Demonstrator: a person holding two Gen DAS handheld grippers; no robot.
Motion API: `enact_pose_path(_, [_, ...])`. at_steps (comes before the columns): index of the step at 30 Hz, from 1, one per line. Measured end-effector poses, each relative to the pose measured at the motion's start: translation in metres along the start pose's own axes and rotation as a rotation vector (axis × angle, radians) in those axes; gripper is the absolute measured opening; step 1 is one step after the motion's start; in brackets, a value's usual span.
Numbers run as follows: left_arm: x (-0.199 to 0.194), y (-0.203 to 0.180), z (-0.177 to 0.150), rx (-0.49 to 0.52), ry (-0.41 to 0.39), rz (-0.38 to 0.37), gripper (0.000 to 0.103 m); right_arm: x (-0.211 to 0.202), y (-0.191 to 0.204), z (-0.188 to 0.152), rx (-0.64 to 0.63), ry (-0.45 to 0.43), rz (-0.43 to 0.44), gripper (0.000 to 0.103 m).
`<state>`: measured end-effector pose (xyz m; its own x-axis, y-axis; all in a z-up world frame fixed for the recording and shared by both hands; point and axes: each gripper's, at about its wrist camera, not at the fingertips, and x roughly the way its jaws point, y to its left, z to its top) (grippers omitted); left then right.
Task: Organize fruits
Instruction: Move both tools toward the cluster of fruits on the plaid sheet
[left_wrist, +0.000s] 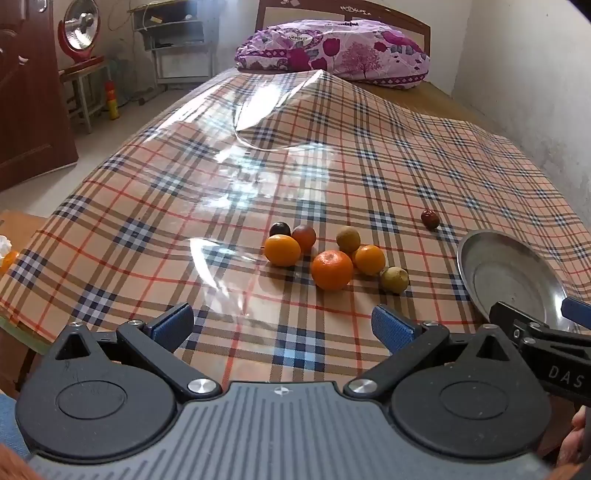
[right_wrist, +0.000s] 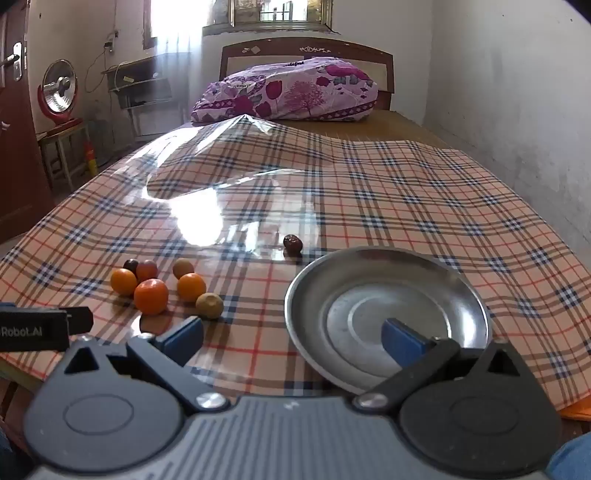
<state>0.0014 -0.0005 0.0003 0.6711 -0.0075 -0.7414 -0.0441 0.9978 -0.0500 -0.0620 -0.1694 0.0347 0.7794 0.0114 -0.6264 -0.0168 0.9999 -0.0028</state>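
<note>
A glossy plaid plastic tablecloth (right_wrist: 369, 192) covers the bed, and a floral purple pillow (right_wrist: 288, 90) lies at its far end against the wooden headboard (right_wrist: 306, 46). On the cloth's near part sits a round shallow metal plate (right_wrist: 469, 295), empty, to the right. Left of the plate, apart from it, seven small round fruits cluster: a large orange tangerine (right_wrist: 150, 291) at the front, a small yellow-green fruit (right_wrist: 209, 305) nearest the plate, the others behind them. A single dark red wrinkled date (right_wrist: 293, 244) lies alone beyond the plate's far rim. A round red-framed heater (right_wrist: 59, 92) stands on a stool left of the bed.
</note>
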Motion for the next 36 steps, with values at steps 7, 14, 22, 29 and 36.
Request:
enact_pose_path(7, [0.004, -0.004, -0.002, 0.007, -0.002, 0.003, 0.103, 0.005, 0.006, 0.002, -0.003, 0.019, 0.012, 0.103])
enact_pose_path(14, [0.009, 0.006, -0.002, -0.005, 0.001, -0.005, 0.103, 0.006, 0.006, 0.002, -0.012, 0.008, 0.047, 0.103])
enact_pose_path(22, [0.016, 0.010, 0.002, -0.016, 0.008, 0.006, 0.103, 0.009, 0.012, 0.002, -0.038, 0.010, 0.060, 0.103])
enact_pose_path(29, [0.021, 0.012, 0.003, -0.025, 0.008, 0.001, 0.103, 0.016, 0.015, 0.003, -0.052, 0.022, 0.061, 0.103])
enact_pose_path(36, [0.025, 0.011, 0.004, -0.025, 0.008, 0.006, 0.103, 0.020, 0.017, 0.003, -0.069, 0.022, 0.070, 0.103])
